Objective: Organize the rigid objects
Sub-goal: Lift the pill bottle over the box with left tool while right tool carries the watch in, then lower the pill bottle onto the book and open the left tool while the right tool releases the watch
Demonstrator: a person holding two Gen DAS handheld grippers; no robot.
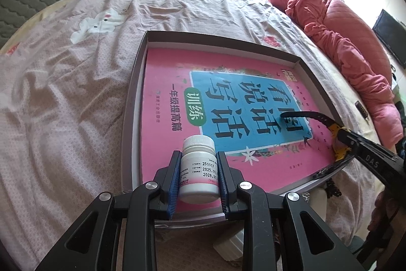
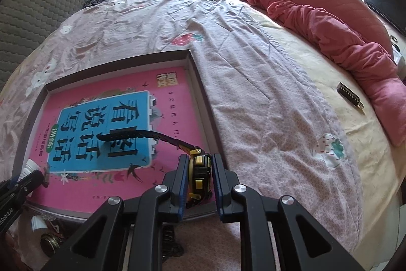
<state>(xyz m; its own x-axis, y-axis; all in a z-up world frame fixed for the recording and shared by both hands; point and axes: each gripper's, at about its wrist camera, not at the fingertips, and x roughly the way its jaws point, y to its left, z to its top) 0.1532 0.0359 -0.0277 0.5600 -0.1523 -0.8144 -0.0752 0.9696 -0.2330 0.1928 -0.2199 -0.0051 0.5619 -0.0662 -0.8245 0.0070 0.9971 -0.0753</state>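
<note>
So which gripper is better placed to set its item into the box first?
Probably the left gripper: its bottle hangs over the pink book in the box; the right one's watch sits at the rim.

You have a bed (image 2: 266, 98) spread with a wrinkled pink cartoon-print sheet (image 1: 63, 98), and lying directly on it are a shallow dark-rimmed box tray (image 1: 132, 98), a bunched red quilted blanket (image 2: 330, 17) along its far side, and a small dark keychain-like item (image 2: 349, 94) near that blanket.

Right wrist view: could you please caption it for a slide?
Right gripper holds a yellow-black watch over the boxed pink book.
</note>
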